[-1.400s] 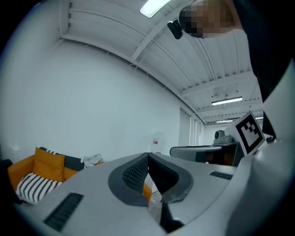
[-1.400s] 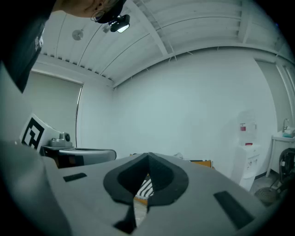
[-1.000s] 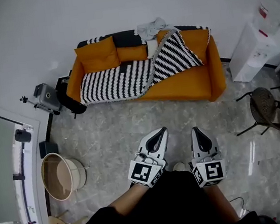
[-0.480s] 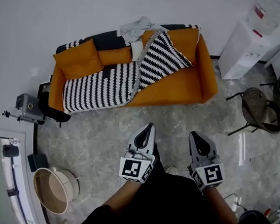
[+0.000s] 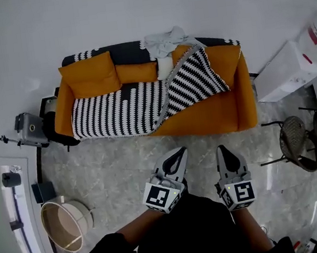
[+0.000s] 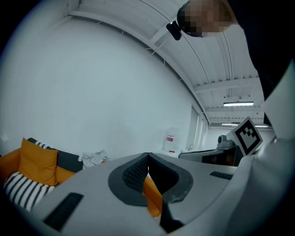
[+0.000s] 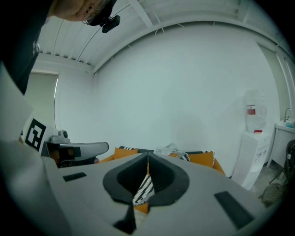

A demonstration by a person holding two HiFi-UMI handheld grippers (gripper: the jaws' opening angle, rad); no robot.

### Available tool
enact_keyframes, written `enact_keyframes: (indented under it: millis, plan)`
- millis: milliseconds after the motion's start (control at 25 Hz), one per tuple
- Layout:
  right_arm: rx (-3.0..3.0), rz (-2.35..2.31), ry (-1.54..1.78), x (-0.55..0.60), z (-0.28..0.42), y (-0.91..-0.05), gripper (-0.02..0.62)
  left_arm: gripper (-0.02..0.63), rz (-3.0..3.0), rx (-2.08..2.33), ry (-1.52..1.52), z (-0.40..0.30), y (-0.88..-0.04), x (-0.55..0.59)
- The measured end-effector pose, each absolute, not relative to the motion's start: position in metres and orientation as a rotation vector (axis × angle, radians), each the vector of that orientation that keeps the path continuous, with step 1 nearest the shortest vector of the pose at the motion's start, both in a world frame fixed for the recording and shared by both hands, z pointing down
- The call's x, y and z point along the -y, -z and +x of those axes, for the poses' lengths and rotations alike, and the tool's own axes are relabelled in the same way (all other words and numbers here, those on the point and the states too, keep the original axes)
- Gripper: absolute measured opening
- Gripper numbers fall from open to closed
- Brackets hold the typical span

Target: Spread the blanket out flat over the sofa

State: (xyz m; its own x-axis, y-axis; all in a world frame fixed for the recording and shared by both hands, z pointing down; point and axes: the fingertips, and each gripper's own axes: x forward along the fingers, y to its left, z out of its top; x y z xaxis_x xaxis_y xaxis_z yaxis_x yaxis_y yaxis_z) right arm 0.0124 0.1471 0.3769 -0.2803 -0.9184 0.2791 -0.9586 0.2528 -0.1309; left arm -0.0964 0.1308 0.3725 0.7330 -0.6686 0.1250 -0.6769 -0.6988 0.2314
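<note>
black-and-white striped knit blanket [image 5: 138, 105] lies on the orange fabric sofa [image 5: 226, 114], right end folded back, unchanged since a second ago. spreading not begun: left gripper [image 5: 180, 152] and right gripper [image 5: 224, 150] wait well away, fingers closed, empty.

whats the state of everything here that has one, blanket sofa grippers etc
Black-and-white striped blanket: flat on the left seat, right part folded back on itself.
Orange sofa: right seat uncovered.
Grey cloth: crumpled on the backrest.
Left gripper: shut, empty, away from the sofa.
Right gripper: shut, empty, away from the sofa.
</note>
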Motion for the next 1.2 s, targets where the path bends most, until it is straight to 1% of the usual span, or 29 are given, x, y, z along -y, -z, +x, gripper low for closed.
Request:
enact_keyframes:
  millis: [200,520,840,1080,1200]
  plan:
    - [2.335,1.754,-0.438,-0.099,-0.007,-0.379,0.038,0.015,2.676,0.956,-0.035,-0.101,-0.380,-0.092]
    - [2.387,1.803,-0.483,-0.061,0.008,-0.381,0.038,0.015,2.689,0.900,-0.032,-0.093,-0.394,-0.041]
    - [2.388,1.824,-0.489,0.016,0.060,-0.401,0.040,0.015,2.652,0.922,-0.096,-0.061,-0.409,0.009]
    - [2.458,1.746,-0.450,0.108,0.108,-0.408,0.040,0.015,2.662,1.043,-0.115,-0.014,-0.415,0.079]
    - [2.456,1.704,-0.469,0.152,0.130,-0.425,0.040,0.015,2.626,1.079,-0.141,0.009,-0.422,0.110]
